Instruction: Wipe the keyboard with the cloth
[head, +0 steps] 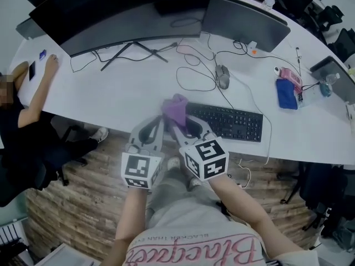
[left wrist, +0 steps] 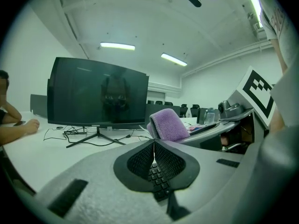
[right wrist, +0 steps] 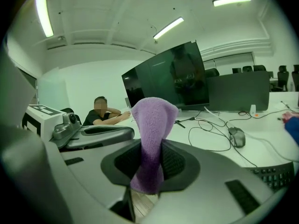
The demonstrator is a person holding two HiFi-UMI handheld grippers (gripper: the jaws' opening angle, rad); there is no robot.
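In the head view, the left hand-held gripper (head: pixel 160 122) and the right hand-held gripper (head: pixel 178 124) are pointing forward side by side at the near edge of the white counter (head: pixel 122 96). A purple cloth (head: pixel 176 108) is sticking up at the right gripper's tip, just beside the left end of the black keyboard (head: pixel 228 122). A mouse (head: pixel 222 76) is lying farther back, and a person (head: pixel 23 111) is sitting at the counter's left end.

In the left gripper view, the left hand-held gripper (left wrist: pixel 153 145) is clenched with nothing between its jaws. The cloth (left wrist: pixel 168 124) is showing just beyond and to the right of the tips, and keyboard keys (left wrist: pixel 157 177) are showing below them. A dark monitor (left wrist: pixel 97 93) is standing behind.

In the right gripper view, the right hand-held gripper (right wrist: pixel 149 161) is grasping the cloth (right wrist: pixel 152 118), which is rising folded above the jaws. The keyboard's corner (right wrist: pixel 275 173) is lying low to the right.
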